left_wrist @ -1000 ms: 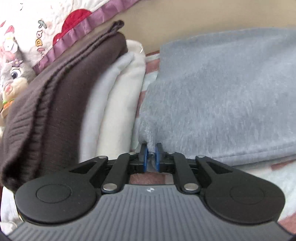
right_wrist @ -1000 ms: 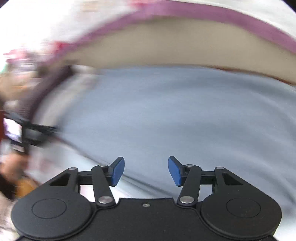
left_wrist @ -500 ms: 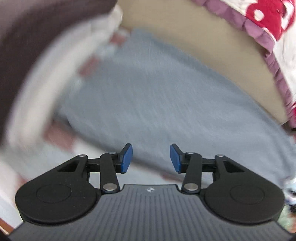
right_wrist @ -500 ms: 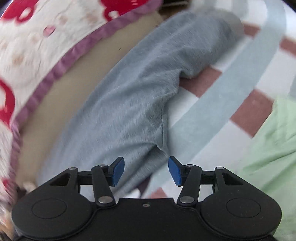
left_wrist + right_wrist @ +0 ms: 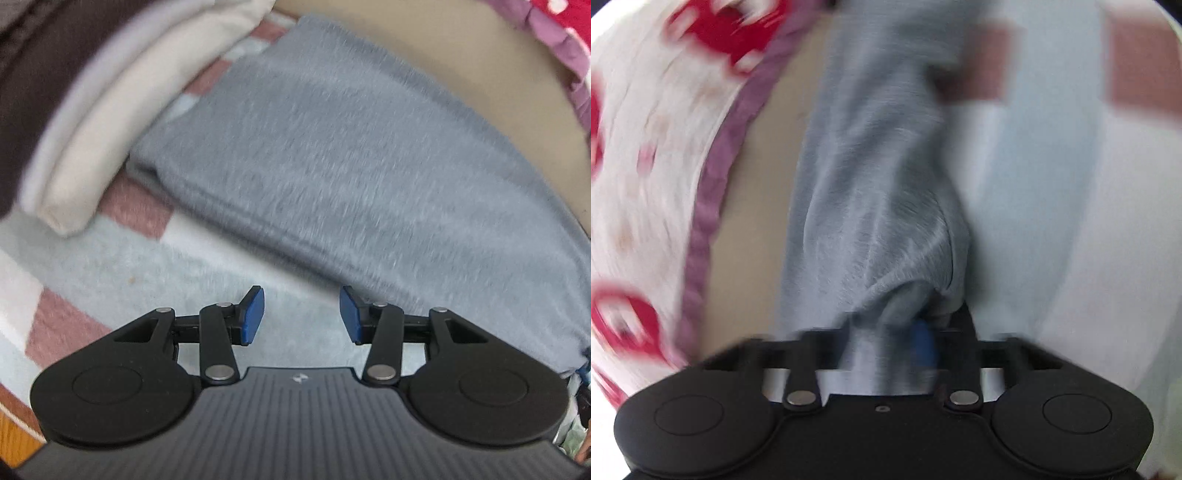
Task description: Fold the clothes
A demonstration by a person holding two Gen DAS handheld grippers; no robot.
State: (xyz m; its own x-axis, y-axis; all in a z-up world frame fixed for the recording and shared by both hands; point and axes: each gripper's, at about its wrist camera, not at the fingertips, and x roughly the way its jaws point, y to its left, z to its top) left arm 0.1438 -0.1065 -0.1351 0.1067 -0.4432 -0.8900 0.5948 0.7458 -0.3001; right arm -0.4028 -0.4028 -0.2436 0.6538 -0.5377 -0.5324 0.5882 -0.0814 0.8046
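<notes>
A folded grey fleece garment lies across the checked blanket, its near edge just beyond my left gripper. That gripper is open, its blue pads apart over bare blanket, holding nothing. In the blurred right wrist view the end of the grey garment is bunched into my right gripper. Its jaws are closing with the cloth pinched between them, and one blue pad shows beside the fold.
A folded cream garment and a dark brown knit are stacked at the left of the grey one. A beige surface and a red-and-white quilt with a purple frill lie behind. A wooden edge shows at lower left.
My left gripper let go of the grey garment's edge, opened, rolled and drew back a little. My right gripper swung down to the garment's end and closed on the cloth.
</notes>
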